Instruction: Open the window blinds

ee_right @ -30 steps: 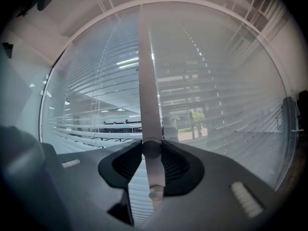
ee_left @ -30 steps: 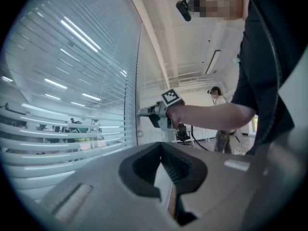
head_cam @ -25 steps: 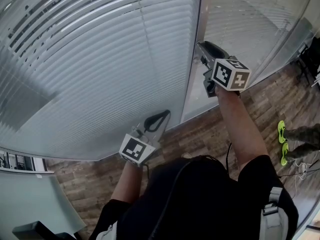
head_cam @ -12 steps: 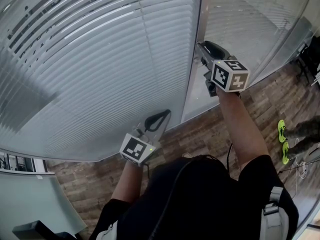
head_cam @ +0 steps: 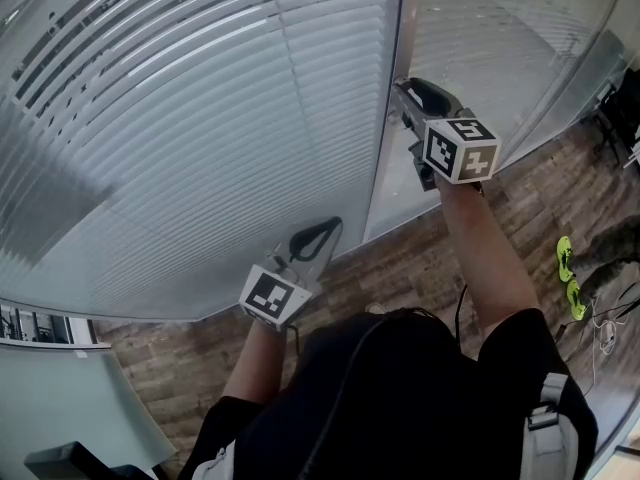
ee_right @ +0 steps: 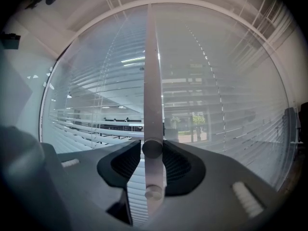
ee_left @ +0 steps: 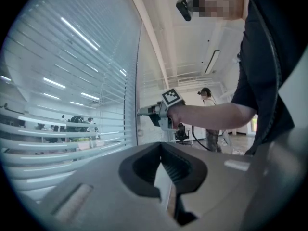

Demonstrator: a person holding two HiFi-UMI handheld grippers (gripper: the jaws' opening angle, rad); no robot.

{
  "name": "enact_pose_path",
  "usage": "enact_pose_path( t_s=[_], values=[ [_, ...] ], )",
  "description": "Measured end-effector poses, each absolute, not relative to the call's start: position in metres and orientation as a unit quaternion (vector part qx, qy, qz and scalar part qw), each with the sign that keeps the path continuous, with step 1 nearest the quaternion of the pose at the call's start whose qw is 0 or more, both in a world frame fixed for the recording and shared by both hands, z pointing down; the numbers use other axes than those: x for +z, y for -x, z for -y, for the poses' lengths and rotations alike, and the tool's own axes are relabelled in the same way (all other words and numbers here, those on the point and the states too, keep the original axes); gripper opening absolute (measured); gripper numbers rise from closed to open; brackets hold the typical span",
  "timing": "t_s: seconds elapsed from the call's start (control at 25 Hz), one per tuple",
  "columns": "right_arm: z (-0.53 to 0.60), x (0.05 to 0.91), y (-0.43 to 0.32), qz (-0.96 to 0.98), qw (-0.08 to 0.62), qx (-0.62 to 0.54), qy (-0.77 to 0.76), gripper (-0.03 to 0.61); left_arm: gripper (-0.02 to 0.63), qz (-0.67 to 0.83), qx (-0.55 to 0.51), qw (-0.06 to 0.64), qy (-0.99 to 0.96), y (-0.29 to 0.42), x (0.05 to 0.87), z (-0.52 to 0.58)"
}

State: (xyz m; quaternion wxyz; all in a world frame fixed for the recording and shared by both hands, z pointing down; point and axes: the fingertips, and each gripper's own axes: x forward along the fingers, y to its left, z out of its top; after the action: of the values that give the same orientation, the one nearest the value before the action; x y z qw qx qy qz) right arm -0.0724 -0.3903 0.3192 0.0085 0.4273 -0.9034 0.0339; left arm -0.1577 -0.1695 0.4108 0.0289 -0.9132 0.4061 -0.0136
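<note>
White slatted blinds cover the window ahead, their slats partly tilted so the room behind shows through. A thin pale tilt wand hangs beside the window frame. My right gripper points level at it. In the right gripper view the wand's round stub sits between both pads of this gripper, touching them. Its jaws have just been opening slightly, with the wand still between them. My left gripper hangs lower, near the blinds' bottom, shut with nothing in it.
A glass panel stands right of the frame. Wood-pattern floor lies below. A bystander's green shoes and cables are at the right edge. Another person stands far back.
The right gripper has rolled a little about its pointing line while staying on the wand. The left gripper has not moved. The bystander's feet shifted at the right edge.
</note>
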Motion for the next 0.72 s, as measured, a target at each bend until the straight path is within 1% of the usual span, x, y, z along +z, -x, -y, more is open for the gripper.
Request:
enact_pose_path(
  t_s=[0.36, 0.56, 0.68, 0.72],
  values=[
    [0.378, 0.321, 0.063, 0.907, 0.019, 0.001, -0.420, 0.150, 0.005, -0.398, -0.011, 0.030, 0.917, 0.150, 0.412, 0.176],
    [0.355, 0.317, 0.058, 0.926, -0.006, -0.013, -0.377, 0.150, 0.005, -0.388, -0.007, 0.014, 0.922, 0.139, 0.408, 0.178],
    [0.337, 0.322, 0.057, 0.936, -0.013, -0.018, -0.351, 0.149, 0.005, -0.382, -0.005, 0.029, 0.924, 0.137, 0.408, 0.180],
    [0.331, 0.325, 0.056, 0.938, -0.009, -0.024, -0.346, 0.133, 0.005, -0.382, -0.005, 0.033, 0.924, 0.137, 0.408, 0.181]
  ],
)
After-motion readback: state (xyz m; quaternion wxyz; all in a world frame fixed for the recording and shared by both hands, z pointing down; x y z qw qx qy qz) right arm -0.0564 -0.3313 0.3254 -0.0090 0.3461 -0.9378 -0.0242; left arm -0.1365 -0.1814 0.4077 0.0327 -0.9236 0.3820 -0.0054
